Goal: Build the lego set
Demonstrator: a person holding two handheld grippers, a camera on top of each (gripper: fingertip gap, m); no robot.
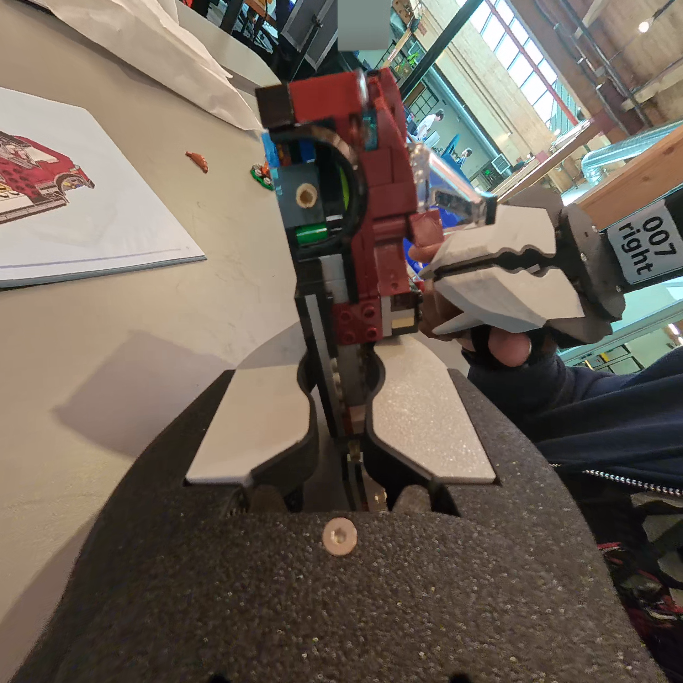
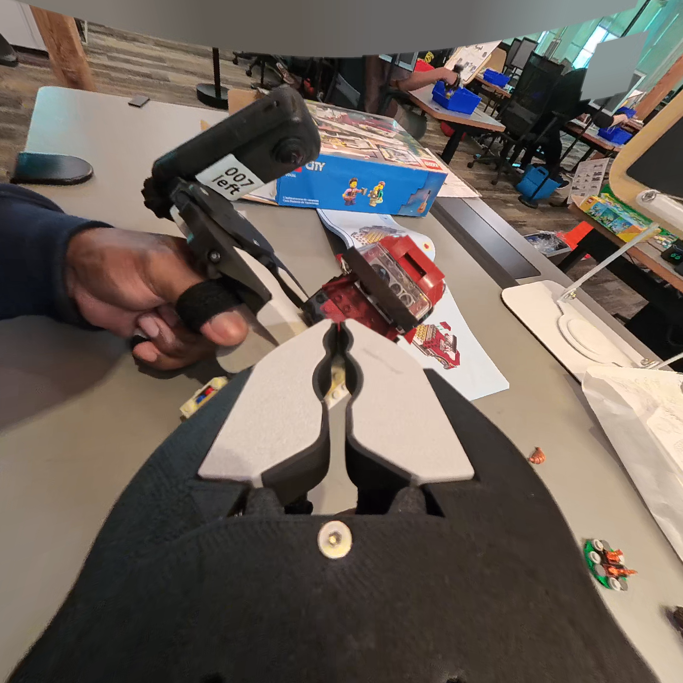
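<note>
One brick truck (image 1: 347, 207) clamped in left tongs (image 1: 342, 373); right tongs (image 2: 337, 329) closed together.

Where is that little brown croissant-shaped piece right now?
The small brown croissant-shaped piece lies loose on the grey table, right of the right claw in its view, near the white paper sheet.
</note>
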